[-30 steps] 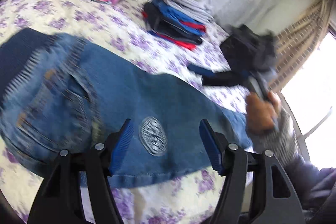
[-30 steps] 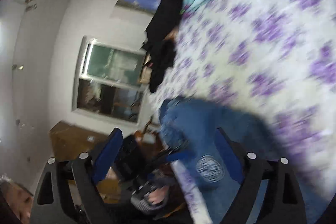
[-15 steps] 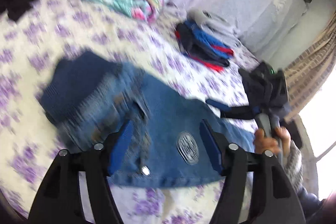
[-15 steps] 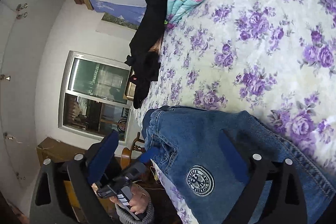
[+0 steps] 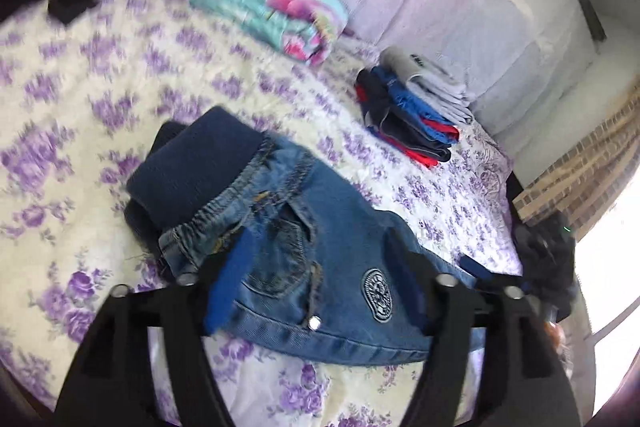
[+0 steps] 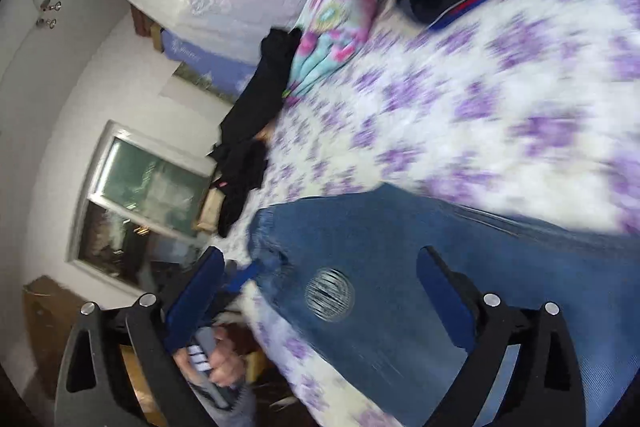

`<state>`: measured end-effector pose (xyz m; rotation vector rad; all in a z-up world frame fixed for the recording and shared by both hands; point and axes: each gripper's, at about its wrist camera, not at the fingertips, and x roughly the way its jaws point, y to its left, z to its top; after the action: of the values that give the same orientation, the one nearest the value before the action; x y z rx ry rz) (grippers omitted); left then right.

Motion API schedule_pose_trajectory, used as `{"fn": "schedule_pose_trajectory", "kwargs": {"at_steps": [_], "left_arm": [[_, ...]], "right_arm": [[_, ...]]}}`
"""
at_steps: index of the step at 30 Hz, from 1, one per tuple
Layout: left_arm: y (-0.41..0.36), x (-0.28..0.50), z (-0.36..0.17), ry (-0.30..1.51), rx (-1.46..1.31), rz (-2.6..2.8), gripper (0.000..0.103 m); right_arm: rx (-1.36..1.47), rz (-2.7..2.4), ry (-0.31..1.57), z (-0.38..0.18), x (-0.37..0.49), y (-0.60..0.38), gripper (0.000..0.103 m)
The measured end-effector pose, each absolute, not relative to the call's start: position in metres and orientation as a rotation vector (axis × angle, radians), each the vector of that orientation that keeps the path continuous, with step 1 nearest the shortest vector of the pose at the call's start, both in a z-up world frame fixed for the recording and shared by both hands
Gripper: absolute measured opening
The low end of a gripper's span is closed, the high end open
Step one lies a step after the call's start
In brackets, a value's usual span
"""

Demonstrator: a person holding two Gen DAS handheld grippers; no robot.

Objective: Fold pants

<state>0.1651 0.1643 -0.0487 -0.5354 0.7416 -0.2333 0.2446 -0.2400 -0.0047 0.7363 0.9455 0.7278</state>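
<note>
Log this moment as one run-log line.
task: fold pants | jeans: folded, flat on bed | left gripper: opening, over jeans, nothing held | right gripper: open, over jeans, empty

Both grippers' jaws have widened and drawn back from the jeans (image 5: pixel 340 259), now folded.

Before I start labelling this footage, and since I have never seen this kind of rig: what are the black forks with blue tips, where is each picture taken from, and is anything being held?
Each fork is a hand-held two-finger gripper; a person carries one in each hand, with a wide-angle camera looking along its fingers. One picture is from the left gripper, the other from the right gripper. On the flowered bedspread lie blue jeans, a stack of folded clothes and a colourful blanket. Nothing is held: the left jaws are opening over the jeans, and the right jaws stand wide apart.
</note>
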Motion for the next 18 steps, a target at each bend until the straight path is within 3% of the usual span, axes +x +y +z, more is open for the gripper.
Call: {"fn": "schedule_pose_trajectory", "kwargs": {"at_steps": [5, 10, 13, 18], "left_arm": [[0.126, 0.159, -0.056, 0.761, -0.348, -0.207, 0.081], [0.093, 0.161, -0.081, 0.764, -0.18, -0.113, 0.095], [0.085, 0.159, -0.078, 0.769, -0.144, -0.071, 0.095], [0.108, 0.141, -0.068, 0.72, -0.312, -0.128, 0.096]], "right_arm": [[0.7, 0.521, 0.882, -0.01, 0.176, -0.313, 0.099], [0.94, 0.514, 0.873, -0.065, 0.161, -0.367, 0.096], [0.939, 0.494, 0.81, -0.048, 0.146, -0.378, 0.097], [0.933, 0.361, 0.672, -0.032, 0.071, -0.434, 0.099]]}}
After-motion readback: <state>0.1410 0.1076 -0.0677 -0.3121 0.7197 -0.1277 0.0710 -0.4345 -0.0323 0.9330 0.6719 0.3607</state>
